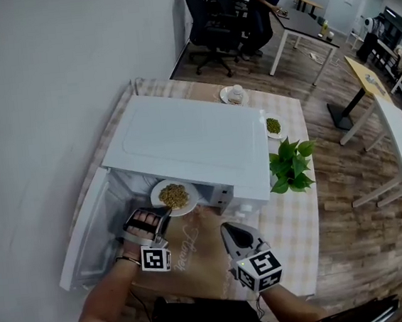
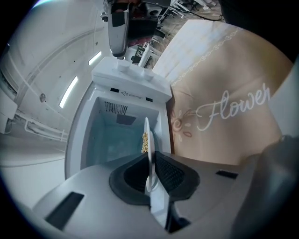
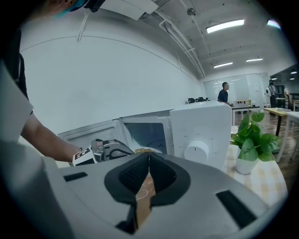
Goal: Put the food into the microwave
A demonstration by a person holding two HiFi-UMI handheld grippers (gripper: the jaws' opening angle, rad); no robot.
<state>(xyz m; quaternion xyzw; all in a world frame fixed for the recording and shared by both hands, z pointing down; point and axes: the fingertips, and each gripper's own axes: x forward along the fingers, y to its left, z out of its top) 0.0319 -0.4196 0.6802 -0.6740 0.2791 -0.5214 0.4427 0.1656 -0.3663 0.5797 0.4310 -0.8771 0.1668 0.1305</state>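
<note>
A white plate (image 1: 174, 196) of yellowish food sits at the mouth of the white microwave (image 1: 184, 140), whose door (image 1: 87, 229) hangs open to the left. My left gripper (image 1: 158, 215) is shut on the plate's near rim. In the left gripper view the plate (image 2: 148, 149) shows edge-on between the pads of the left gripper (image 2: 150, 161), with the food (image 2: 145, 141) and the microwave's cavity (image 2: 112, 140) ahead. My right gripper (image 1: 230, 231) hovers over the brown mat, shut and empty. In the right gripper view, the right gripper (image 3: 148, 158) faces the microwave's control panel (image 3: 201, 126).
A potted plant (image 1: 289, 163) stands right of the microwave. Two more plates (image 1: 233, 95) (image 1: 274, 126) lie on the checked tablecloth behind it. A brown "Flower" mat (image 1: 196, 253) covers the table's front. Desks, office chairs and a seated person (image 1: 263, 7) are far back.
</note>
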